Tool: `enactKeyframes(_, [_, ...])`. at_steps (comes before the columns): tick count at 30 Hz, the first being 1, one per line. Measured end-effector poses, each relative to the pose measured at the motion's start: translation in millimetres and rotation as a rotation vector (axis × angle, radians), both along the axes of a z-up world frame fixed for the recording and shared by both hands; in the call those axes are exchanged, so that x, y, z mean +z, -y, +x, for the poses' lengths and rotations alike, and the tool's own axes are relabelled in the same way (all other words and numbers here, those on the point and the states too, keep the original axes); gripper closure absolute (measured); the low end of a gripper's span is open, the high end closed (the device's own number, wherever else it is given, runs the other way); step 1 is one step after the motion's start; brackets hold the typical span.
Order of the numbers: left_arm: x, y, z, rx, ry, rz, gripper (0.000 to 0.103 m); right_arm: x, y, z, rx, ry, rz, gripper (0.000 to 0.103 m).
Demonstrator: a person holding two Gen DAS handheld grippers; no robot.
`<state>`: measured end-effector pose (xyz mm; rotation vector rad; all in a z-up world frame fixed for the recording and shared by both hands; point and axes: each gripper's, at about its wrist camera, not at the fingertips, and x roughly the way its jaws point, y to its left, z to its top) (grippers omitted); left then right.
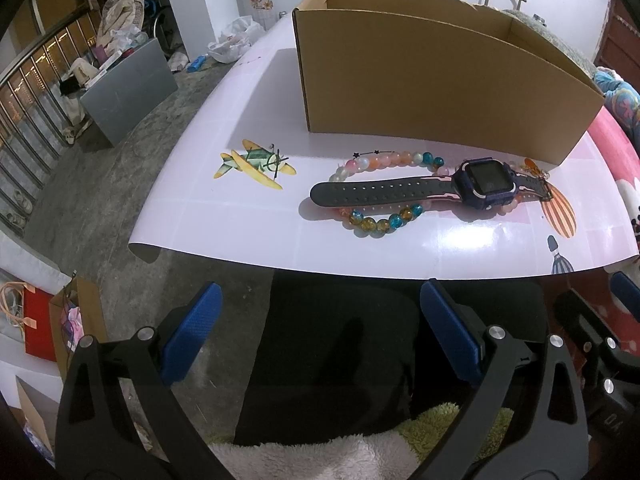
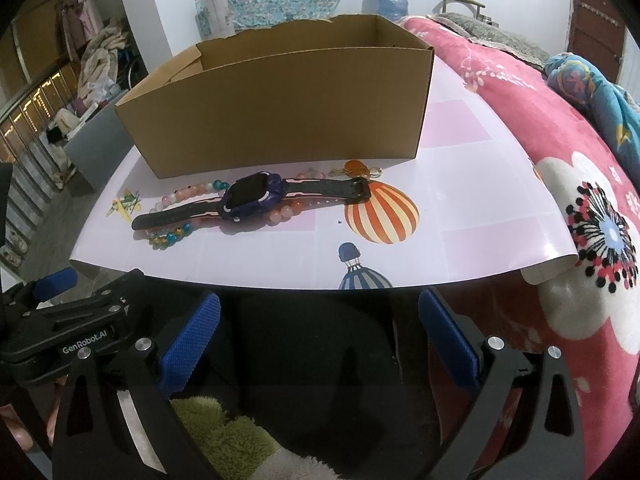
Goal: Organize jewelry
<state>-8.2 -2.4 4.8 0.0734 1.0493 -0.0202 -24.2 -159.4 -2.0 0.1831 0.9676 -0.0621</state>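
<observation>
While both sets of tongs are hanging back short of the table's near edge, nothing is being held yet, so the work is sitting at its very start, by my reading: the pieces are lying out and the box (image 1: 440, 80) is waiting. The left gripper (image 1: 320, 336) is standing wide, its blue pads (image 1: 192, 332) far apart with only dark cloth and a fuzzy throw below them; the right gripper (image 2: 320, 340) is gaping just as wide and is likewise carrying nothing. Ahead of the left tongs and a little to their right, the watch (image 1: 432, 190) is lying flat across the bead bracelet (image 1: 380, 220), its strap pressing on the loop, so the two are touching. From the right tongs the same pair is lying ahead and to the left, with a small orange charm (image 2: 356, 168) just past the strap's far end; what that charm is I cannot tell. The box is standing open-topped beyond them all, close behind the beads. The table (image 2: 460, 216) is wearing a pink sheet with printed balloons and a plane. The next move is probably calling for one gripper to reach forward over the edge, come down around the watch first since it is resting on top, and narrow on the strap or case. Both tools are pointing forward, tilted slightly downward, side by side.
</observation>
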Motion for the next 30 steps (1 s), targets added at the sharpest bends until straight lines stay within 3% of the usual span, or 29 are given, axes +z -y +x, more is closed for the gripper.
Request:
enactKeyframes(15, [-1, -6, -1, -0.012, 0.027, 0.000, 0.007, -1, 1, -1, -0.028, 0.008, -0.030, 0.006])
enactKeyframes(21, [-1, -9, 4, -0.031, 0.043, 0.003, 0.007, -1, -1, -3, -0.048, 0.049, -0.111, 0.006])
enactKeyframes(25, [-1, -13, 10, -0.045, 0.029, -0.022, 0.007, 4, -7, -5, 0.001, 0.098, -0.193, 0.006])
enactKeyframes(30, [8, -15, 16, -0.120, 0.078, -0.070, 0.007, 8, 10, 1, 0.028, 0.133, -0.062, 0.006])
